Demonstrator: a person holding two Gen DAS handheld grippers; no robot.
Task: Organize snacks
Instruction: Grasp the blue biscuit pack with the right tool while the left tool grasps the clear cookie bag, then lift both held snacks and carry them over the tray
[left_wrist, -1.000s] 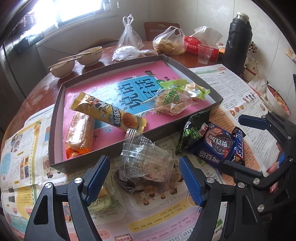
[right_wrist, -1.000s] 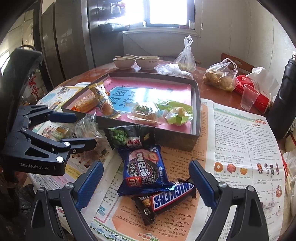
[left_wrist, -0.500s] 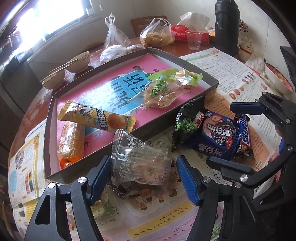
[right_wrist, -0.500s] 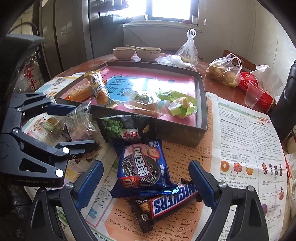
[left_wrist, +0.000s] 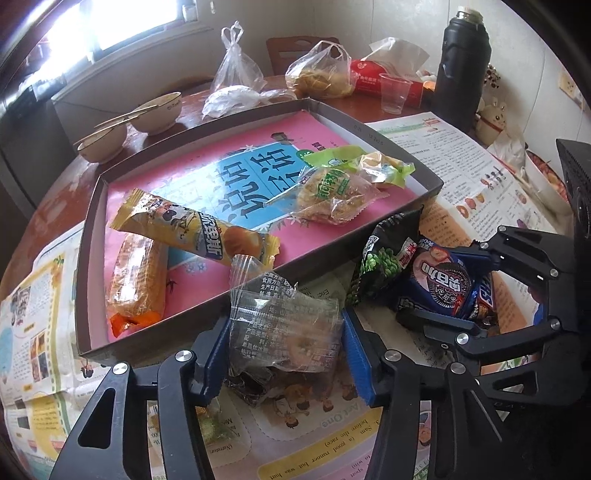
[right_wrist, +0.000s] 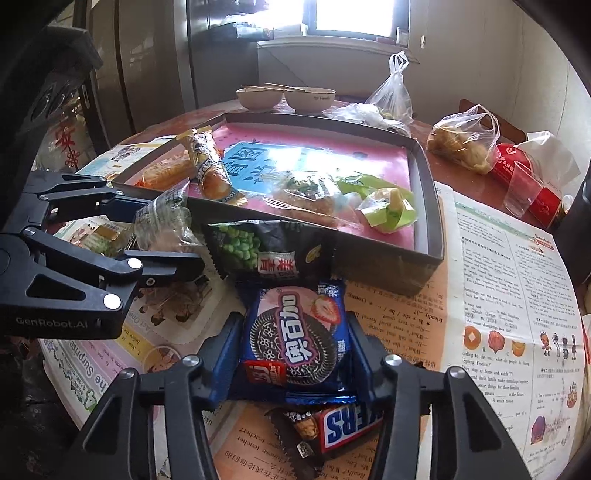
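With four snacks boxed, closing left gripper (left_wrist: 284, 332) on clear packet (left_wrist: 284, 321), right gripper (right_wrist: 293, 354) on Oreo pack (right_wrist: 295, 336); peas, Snickers left at six o'clock of box (left_wrist: 354, 251).

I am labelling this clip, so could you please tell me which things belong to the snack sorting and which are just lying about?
Job: tray, clear packet, cookie packet, pea packet, chocolate bar.
Lying about: bowls, flask, plastic cup, tissue pack.
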